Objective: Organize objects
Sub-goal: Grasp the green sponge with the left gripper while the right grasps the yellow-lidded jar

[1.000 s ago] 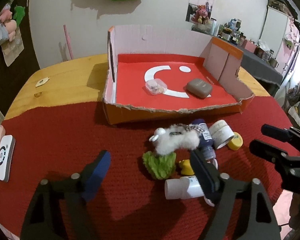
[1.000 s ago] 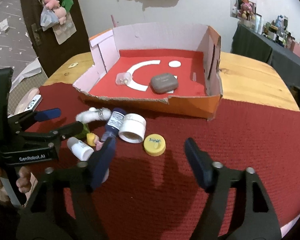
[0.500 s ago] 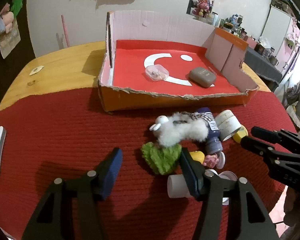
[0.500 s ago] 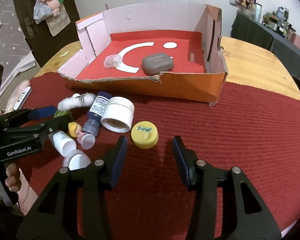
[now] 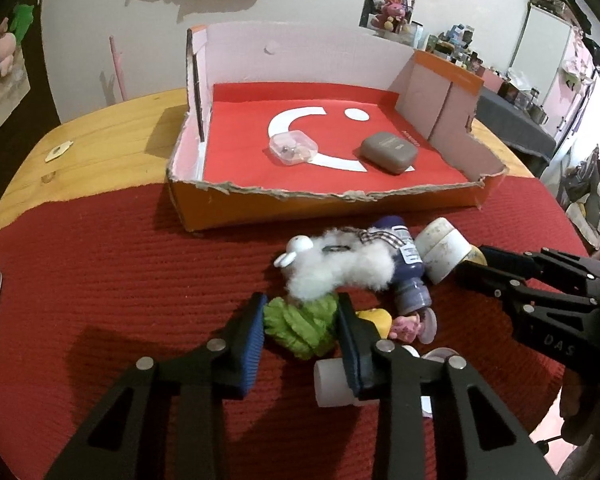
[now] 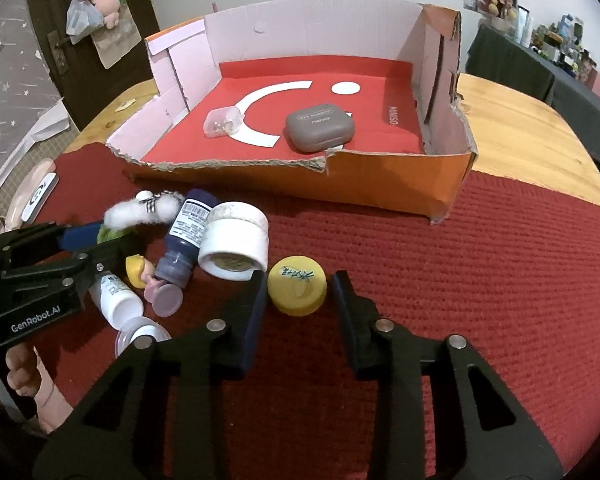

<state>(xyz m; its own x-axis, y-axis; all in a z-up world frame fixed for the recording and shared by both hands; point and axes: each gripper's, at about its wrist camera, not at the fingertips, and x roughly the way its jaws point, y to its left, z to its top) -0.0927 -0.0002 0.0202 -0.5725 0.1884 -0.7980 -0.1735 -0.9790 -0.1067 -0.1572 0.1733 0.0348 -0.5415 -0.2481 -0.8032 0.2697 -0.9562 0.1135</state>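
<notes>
Both tools are clamped now: my left tool (image 5: pixel 300 330) has the green leafy toy (image 5: pixel 300 326) squeezed between its pads, my right tool (image 6: pixel 298 290) pinches the yellow cap (image 6: pixel 297 290). Grasp step done, I reckon; next comes lifting both clear of the pile and over the torn front wall of the cardboard box (image 6: pixel 380 188).

Inside one cardboard box (image 6: pixel 400 196) beyond the fingers lie two things: one clear plastic case (image 6: pixel 223 121) and one grey case (image 6: pixel 320 126). In front of it, by the fingertips, sit one white fluffy toy (image 5: pixel 340 268), one green leafy piece (image 5: pixel 300 320), one dark blue bottle (image 6: pixel 186 236), one white jar (image 6: pixel 236 240), one yellow lid (image 6: pixel 297 290), one small white bottle (image 6: pixel 114 300) and one little figurine (image 6: pixel 140 272).
</notes>
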